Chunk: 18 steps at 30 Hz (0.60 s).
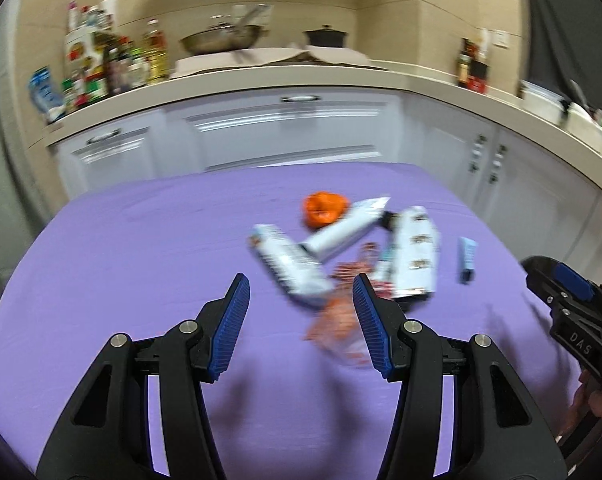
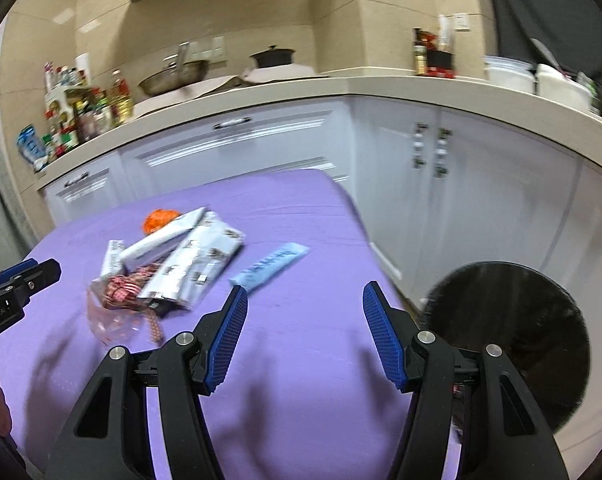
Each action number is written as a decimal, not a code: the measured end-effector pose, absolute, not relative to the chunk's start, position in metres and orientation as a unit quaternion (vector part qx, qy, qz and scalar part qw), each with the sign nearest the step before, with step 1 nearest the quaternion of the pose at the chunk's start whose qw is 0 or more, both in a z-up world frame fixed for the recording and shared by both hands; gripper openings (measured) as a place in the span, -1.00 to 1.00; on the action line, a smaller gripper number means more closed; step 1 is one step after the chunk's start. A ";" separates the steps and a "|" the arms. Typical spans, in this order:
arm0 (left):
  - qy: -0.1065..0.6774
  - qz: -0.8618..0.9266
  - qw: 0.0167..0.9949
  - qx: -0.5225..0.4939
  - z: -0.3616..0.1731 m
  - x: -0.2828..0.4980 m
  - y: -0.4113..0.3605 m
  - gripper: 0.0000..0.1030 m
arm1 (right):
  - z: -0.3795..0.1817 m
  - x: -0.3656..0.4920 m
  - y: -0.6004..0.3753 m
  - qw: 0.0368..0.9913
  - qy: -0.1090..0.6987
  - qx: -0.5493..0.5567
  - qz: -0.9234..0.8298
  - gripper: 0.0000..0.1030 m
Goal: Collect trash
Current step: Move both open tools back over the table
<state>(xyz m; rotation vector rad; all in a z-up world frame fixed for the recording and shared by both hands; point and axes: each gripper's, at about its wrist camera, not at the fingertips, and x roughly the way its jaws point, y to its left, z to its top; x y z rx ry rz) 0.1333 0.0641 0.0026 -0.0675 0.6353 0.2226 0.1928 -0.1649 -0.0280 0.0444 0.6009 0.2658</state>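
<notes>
Both tools empty, jaws spread wide. Left gripper [image 1: 301, 292] hovers over the purple table [image 1: 121, 248], aimed at the near edge of the trash pile; right gripper [image 2: 305, 300] hovers nearer the table's right edge, with the black bin [image 2: 513, 340] on the floor just past that edge, beside its right finger. Trash sits in a loose heap toward the far-centre of the table: an orange crumpled piece [image 1: 324, 209] at the far side, a white tube [image 1: 347, 229] lying across it, a patterned white wrapper [image 1: 291, 266] to the left, a silver patterned pouch [image 2: 197, 266] to the right, and a clear bag with red-checked contents [image 2: 119, 300] nearest the front edge. A small light-blue packet [image 2: 271, 266] lies apart, right of the heap, closest to the right gripper. Nothing appears collected yet; judged to be the approach to a first pick. Both views are motion-blurred, so item outlines are uncertain. Risks: the pieces overlap, so closing on one may drag or flip its neighbours toward the table edge; the clear bag is limp and slick and may slide out of the pads; the flat blue packet offers little to pinch against cloth, and the fingers could bunch the purple cover instead; the two grippers converging on one heap could collide.
</notes>
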 end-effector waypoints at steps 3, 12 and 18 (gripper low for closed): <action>0.313 0.130 0.940 -0.043 0.000 0.128 0.086 0.02 | -0.028 0.199 -0.145 0.944 0.299 0.012 0.140 0.15; 0.317 0.174 0.930 -0.067 -0.010 0.116 0.136 0.02 | -0.037 0.225 -0.114 0.936 0.330 -0.006 0.125 0.15; 0.325 0.184 0.924 -0.082 -0.018 0.115 0.160 0.02 | -0.047 0.245 -0.105 0.923 0.369 -0.019 0.110 0.12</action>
